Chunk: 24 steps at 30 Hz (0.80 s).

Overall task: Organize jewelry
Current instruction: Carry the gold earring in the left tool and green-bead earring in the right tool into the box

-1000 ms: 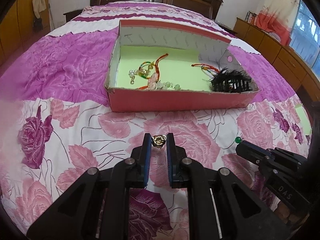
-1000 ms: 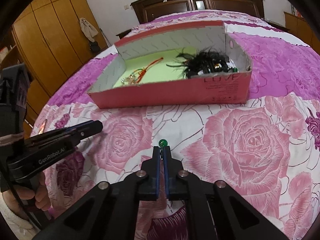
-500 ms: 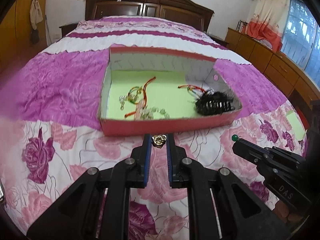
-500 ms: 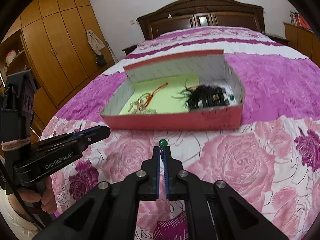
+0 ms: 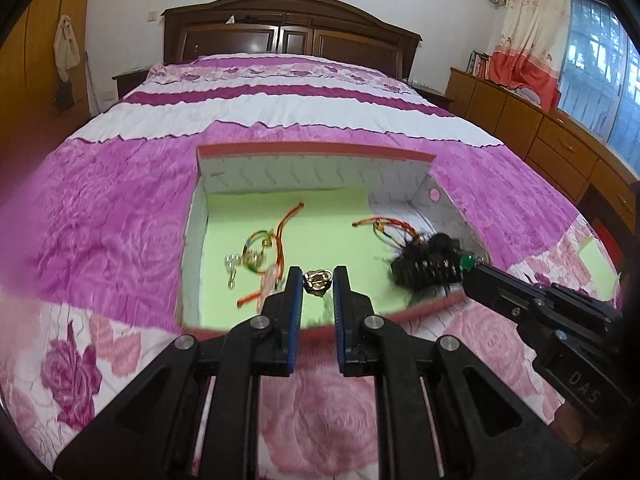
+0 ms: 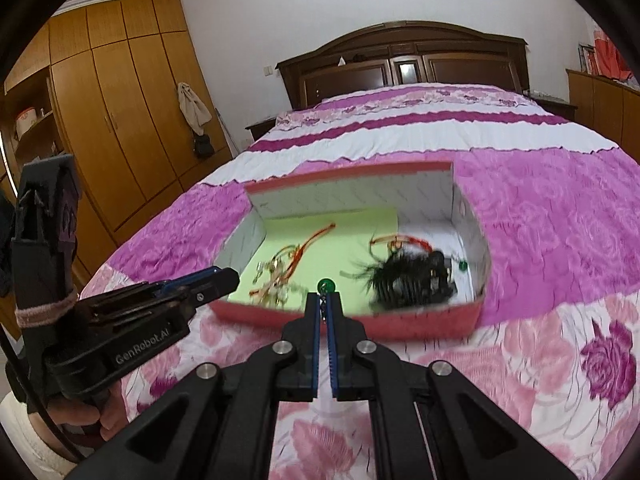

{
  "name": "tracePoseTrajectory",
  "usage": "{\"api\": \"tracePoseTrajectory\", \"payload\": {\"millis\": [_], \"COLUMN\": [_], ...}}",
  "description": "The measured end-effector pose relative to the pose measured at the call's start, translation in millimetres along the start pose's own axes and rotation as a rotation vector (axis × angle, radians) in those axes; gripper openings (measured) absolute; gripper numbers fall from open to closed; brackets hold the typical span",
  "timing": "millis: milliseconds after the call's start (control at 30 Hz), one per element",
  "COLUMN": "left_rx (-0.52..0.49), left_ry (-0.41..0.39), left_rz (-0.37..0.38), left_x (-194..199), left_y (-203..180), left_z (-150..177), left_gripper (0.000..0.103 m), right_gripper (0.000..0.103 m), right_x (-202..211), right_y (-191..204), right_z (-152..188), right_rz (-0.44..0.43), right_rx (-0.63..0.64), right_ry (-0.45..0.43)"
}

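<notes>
Gold ring (image 5: 318,282) pinched in left gripper (image 5: 317,280), round green bead (image 6: 325,285) clamped in right gripper (image 6: 325,300)

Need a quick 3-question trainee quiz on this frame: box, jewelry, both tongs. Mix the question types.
1. True or false: the left tongs grip a gold ring.
2. The right tongs hold a piece tipped with a bead of which colour? A red, B green, C white.
3. Fill in: the black hair clip lies in the ____, on its right side.

Key: 1 true; 2 B; 3 box.
</notes>
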<state>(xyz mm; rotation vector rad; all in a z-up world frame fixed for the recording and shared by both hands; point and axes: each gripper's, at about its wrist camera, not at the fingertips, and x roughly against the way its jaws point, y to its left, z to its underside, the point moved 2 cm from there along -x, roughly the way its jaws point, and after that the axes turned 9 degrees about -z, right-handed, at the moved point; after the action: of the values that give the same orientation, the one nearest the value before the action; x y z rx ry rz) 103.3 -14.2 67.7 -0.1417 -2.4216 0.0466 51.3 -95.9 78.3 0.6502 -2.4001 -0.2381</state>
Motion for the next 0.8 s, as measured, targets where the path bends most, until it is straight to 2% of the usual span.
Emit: {"api": "tracePoseTrajectory", "payload": {"millis": [333, 533, 800], "left_rx": [0.008, 0.006, 0.021], "left_ry": [-0.010, 0.020, 0.072], "left_rz": [-0.009, -0.025, -0.048], "left_x": [-30.9, -53.2, -79.1], "left_y": [3.2, 5.5, 12.0], "left_z": [-19.9, -22.7, -19.1], "left_gripper": [0.007, 0.007, 0.007], "right_gripper": [0.005, 0.005, 0.005], "right_x": [-32.9, -64.1, -96.0], "right_y": [-7.5, -20.4, -41.8], "right_z": [-32.4, -40.0, -33.9], "right_rz": [0.014, 0.045, 0.091], "right_rx": [0.027, 0.025, -0.004], "right_ry": [-0.032, 0.001, 0.072]}}
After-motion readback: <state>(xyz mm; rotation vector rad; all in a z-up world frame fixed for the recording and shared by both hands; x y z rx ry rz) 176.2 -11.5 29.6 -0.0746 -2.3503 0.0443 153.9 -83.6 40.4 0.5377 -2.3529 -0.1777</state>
